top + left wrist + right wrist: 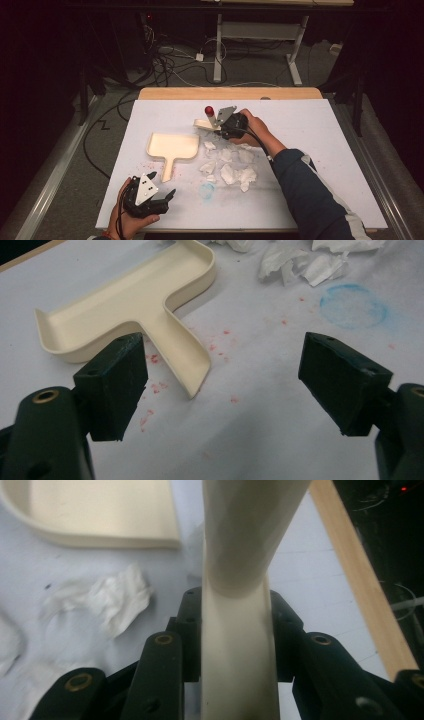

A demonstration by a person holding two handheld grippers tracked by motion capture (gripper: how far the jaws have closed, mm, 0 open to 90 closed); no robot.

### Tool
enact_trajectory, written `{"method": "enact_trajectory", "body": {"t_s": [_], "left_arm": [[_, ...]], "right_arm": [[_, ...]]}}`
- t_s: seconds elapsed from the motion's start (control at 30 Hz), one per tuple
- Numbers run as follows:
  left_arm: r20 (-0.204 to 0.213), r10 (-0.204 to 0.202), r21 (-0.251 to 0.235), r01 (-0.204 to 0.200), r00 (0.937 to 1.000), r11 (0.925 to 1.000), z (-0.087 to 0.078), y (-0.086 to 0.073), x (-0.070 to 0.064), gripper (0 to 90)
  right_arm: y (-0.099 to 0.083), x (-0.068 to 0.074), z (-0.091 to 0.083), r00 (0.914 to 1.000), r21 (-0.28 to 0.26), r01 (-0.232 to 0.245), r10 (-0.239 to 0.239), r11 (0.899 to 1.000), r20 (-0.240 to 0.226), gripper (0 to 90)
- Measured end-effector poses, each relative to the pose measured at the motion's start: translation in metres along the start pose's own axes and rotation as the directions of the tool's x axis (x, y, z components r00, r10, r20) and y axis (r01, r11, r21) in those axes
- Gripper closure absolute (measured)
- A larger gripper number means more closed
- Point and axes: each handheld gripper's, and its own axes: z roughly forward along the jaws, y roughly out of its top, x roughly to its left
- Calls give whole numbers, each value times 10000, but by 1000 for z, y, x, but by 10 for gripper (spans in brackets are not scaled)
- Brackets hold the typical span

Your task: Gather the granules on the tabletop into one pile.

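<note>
The left gripper's point(159, 192) fingers point(116, 382) are spread wide over the near surface point(320, 130), holding nothing. Just past them lies the cream dustpan point(125, 310). Farther off, right of crumpled paper bits point(235, 172), the right gripper point(235, 630) pinches a cream brush handle point(239, 645); its own view shows this close up.

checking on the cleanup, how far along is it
Early stage. Done: the right gripper is shut on the cream brush handle. In hand: brush held beyond the paper scraps. Left: the open left gripper has not taken the dustpan, and every scrap lies on the table.
</note>
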Motion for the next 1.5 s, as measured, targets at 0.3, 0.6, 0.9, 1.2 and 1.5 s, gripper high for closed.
{"method": "enact_trajectory", "body": {"t_s": [0.3,0.6,0.9,1.2,1.5], "left_arm": [[47,84,100,-85,10000,9999,2,1,-2,187],[61,173,174,-174,9998,9997,3,2,-5,187],[115,210,183,-212,9997,9996,3,3,-5,187],[149,255,224,-258,9996,9994,3,3,-5,187],[197,294,228,-299,9994,9993,3,3,-5,187]], "right_arm": [[-27,13,-25,9979,-370,361,-381,9987,-530,681],[-41,33,-55,9941,-635,502,-560,9967,-932,682],[-36,19,-75,9997,-952,-196,182,9953,-150,683],[-19,17,-63,9899,-1530,-1218,1314,9807,538,683],[-8,31,-40,9963,-860,-769,732,9933,-456,683]]}}
